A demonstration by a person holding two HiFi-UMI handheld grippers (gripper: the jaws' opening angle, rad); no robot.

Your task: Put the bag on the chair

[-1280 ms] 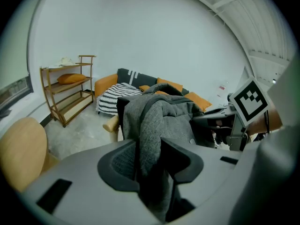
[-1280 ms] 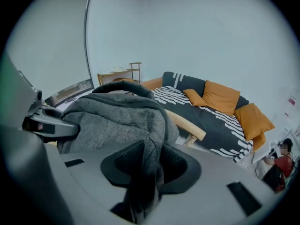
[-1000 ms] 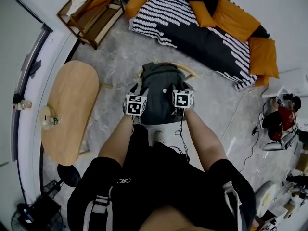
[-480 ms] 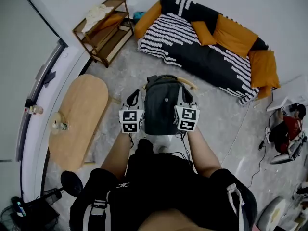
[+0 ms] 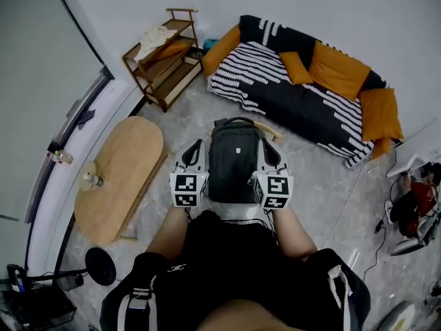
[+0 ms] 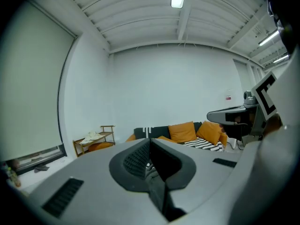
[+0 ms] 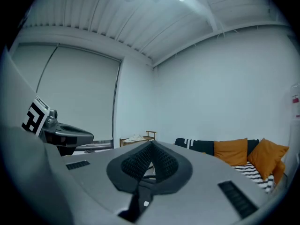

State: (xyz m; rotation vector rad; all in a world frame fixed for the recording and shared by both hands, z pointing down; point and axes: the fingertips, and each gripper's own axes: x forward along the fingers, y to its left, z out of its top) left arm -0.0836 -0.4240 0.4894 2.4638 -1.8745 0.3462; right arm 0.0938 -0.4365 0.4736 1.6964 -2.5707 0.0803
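In the head view a dark grey backpack (image 5: 234, 158) stands upright on a chair, whose curved wooden back (image 5: 270, 125) shows behind it. My left gripper (image 5: 196, 145) is just left of the bag and my right gripper (image 5: 265, 145) just right of it, both level with its lower half. In the left gripper view the left gripper (image 6: 149, 143) has its ribbed pads pressed together with nothing between them. The right gripper (image 7: 151, 148) looks the same in its own view, shut and empty. Both point towards the sofa and the far wall.
An oval wooden table (image 5: 117, 185) with a bottle (image 5: 92, 180) stands to the left. A black-and-white sofa (image 5: 296, 98) with orange cushions runs along the far wall, and a wooden shelf (image 5: 165, 54) stands left of it. Cables and gear (image 5: 413, 205) lie at the right.
Both grippers have drawn back from the top of the bag to its sides, nearer the person. The bag stays on the chair. The head view has tilted up, and more wall shows.
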